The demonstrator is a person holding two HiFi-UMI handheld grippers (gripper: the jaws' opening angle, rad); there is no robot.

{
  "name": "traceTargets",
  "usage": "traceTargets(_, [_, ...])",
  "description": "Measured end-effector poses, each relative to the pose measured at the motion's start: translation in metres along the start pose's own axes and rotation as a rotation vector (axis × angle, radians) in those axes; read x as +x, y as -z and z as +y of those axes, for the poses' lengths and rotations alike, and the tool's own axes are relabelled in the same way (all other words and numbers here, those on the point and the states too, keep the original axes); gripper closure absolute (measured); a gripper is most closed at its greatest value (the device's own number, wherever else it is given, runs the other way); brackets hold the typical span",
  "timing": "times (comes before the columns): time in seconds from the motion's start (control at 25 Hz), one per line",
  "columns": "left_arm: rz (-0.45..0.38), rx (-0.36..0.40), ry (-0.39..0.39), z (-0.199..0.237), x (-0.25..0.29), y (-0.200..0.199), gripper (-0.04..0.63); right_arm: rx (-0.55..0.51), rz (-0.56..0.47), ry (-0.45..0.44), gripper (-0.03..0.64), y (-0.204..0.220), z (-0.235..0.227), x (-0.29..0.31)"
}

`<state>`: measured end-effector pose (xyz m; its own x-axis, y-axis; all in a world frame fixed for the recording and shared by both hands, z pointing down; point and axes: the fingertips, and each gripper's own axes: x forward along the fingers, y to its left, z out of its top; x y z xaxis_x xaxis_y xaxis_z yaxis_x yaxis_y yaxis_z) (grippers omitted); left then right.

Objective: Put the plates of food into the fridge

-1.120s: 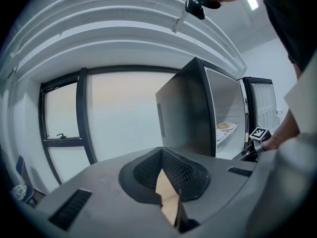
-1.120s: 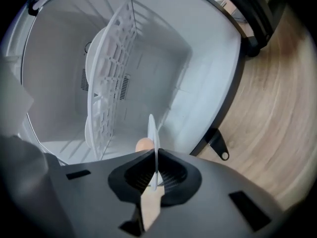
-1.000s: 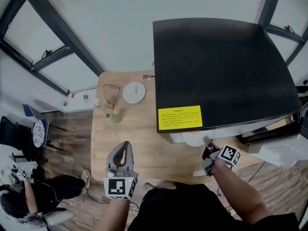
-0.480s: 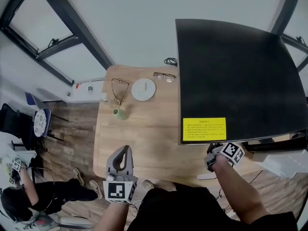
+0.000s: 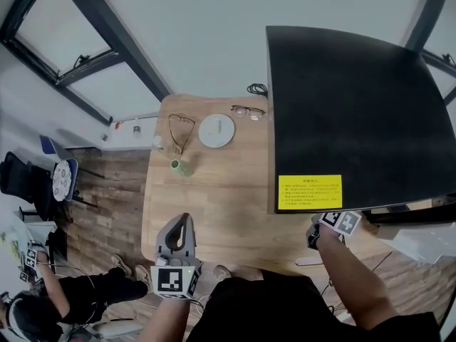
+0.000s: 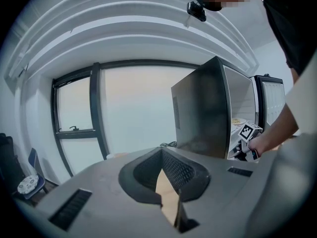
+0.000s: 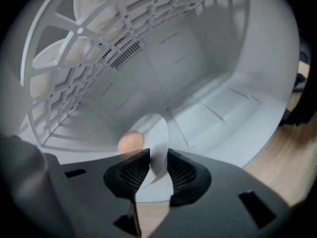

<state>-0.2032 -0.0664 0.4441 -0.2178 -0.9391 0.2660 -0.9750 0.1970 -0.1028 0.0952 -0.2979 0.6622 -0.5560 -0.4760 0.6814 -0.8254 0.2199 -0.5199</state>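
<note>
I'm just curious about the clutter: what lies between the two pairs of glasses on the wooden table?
A white plate lies between them, clearest in the head view.

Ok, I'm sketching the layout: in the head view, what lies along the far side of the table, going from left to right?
Dark-framed glasses → white plate → second pair of glasses → black fridge.

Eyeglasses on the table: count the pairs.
2. One pair lies left of the white plate; the other pair sits at the far edge beside the fridge. None seems hidden.
</note>
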Motion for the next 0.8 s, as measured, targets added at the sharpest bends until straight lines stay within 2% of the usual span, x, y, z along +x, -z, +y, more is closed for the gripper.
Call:
traceTargets(0.16, [0.003,0.017,0.006,0.001,0.0,-0.004,0.592,-0.138,0.006,0.064,0.461,-0.003,0.002,-0.001])
traceTargets(0.36, [-0.01,0.014,0.03,-0.003,0.005,-0.01,0.592,-0.159,-0.044,0.092,0.438,-0.011,-0.007,-0.012])
traceTargets(0.64, [-0.043,0.008,0.094,-0.026,0.014,-0.02,0.592,-0.175,-0.069,0.064,0.439,-0.008,-0.009,-0.044])
traceTargets(0.8, [-0.066,-0.004,0.133,-0.043,0.02,-0.023,0.592,-0.255,-0.118,0.004,0.439,-0.008,-0.001,-0.067])
